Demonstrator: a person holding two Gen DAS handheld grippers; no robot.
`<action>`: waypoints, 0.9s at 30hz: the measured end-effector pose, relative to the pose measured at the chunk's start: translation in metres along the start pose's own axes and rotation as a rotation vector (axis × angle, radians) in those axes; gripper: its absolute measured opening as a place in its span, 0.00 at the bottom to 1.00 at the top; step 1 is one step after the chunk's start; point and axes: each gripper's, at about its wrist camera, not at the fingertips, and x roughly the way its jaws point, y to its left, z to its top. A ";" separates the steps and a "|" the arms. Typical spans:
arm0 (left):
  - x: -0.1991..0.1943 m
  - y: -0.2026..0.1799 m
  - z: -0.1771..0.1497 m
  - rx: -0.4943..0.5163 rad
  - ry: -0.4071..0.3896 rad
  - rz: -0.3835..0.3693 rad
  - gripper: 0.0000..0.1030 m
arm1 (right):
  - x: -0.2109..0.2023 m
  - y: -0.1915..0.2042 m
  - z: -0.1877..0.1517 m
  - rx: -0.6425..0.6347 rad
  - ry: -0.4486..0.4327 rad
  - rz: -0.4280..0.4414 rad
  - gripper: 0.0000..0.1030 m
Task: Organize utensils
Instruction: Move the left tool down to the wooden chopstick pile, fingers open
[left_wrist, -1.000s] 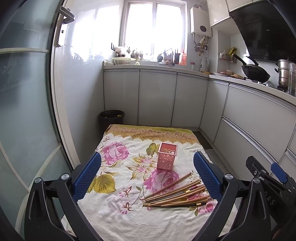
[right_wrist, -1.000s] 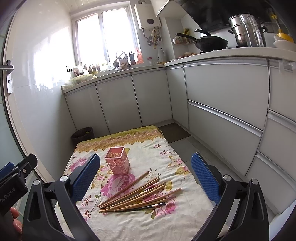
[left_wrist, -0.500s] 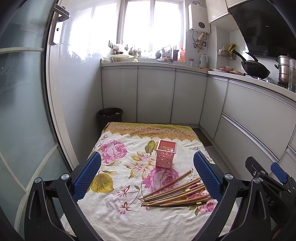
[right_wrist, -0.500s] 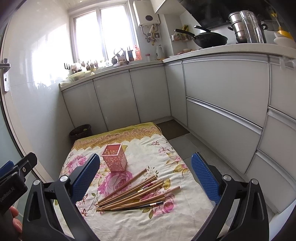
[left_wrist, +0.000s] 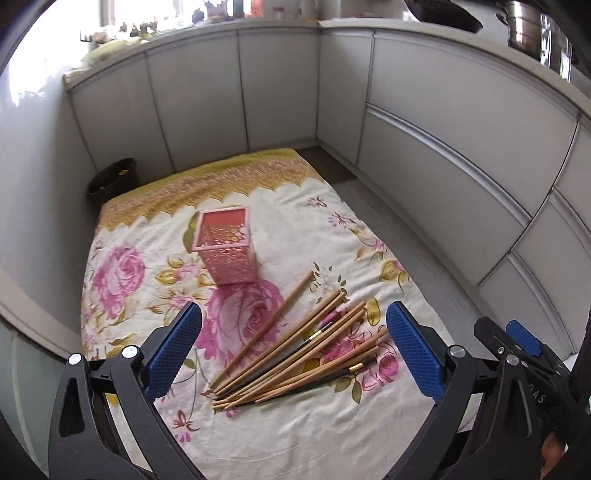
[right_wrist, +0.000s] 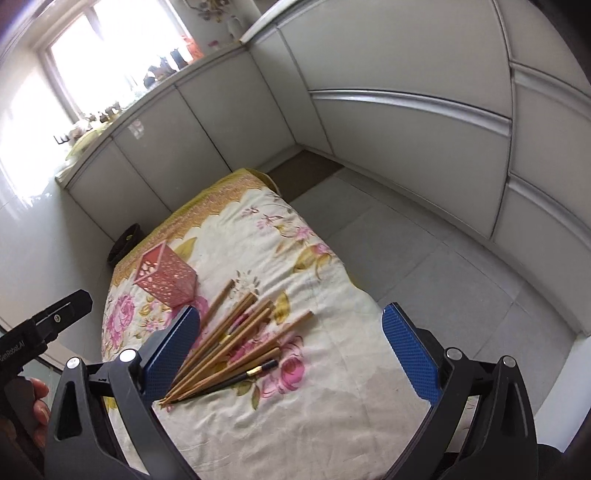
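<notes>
Several wooden chopsticks (left_wrist: 295, 350) lie fanned in a loose pile on a floral cloth (left_wrist: 122, 273); a few are dark with gold bands. A pink lattice holder (left_wrist: 228, 253) stands upright just beyond them, with nothing visible inside. My left gripper (left_wrist: 293, 347) is open and empty, hovering above the pile. My right gripper (right_wrist: 291, 349) is open and empty, above the pile's right side; the chopsticks (right_wrist: 229, 343) and holder (right_wrist: 168, 278) show there too.
The cloth (right_wrist: 332, 369) covers a low table in a kitchen corner, with grey cabinets (left_wrist: 424, 122) behind and to the right. A black bin (left_wrist: 112, 179) stands at the far left corner. Tiled floor (right_wrist: 424, 266) lies to the right.
Both grippers have tilted down and moved forward, closer over the chopstick pile. The chopsticks and holder have not moved. Both jaws stay open.
</notes>
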 end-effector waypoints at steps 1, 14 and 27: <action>0.014 -0.004 0.005 0.020 0.025 -0.015 0.93 | 0.007 -0.009 0.000 0.016 0.011 -0.009 0.94; 0.099 -0.029 0.031 0.062 0.084 -0.022 0.93 | 0.039 -0.040 0.011 0.092 0.077 0.019 0.94; 0.186 -0.033 0.046 0.172 0.329 -0.158 0.85 | 0.053 -0.042 0.010 0.105 0.124 0.032 0.94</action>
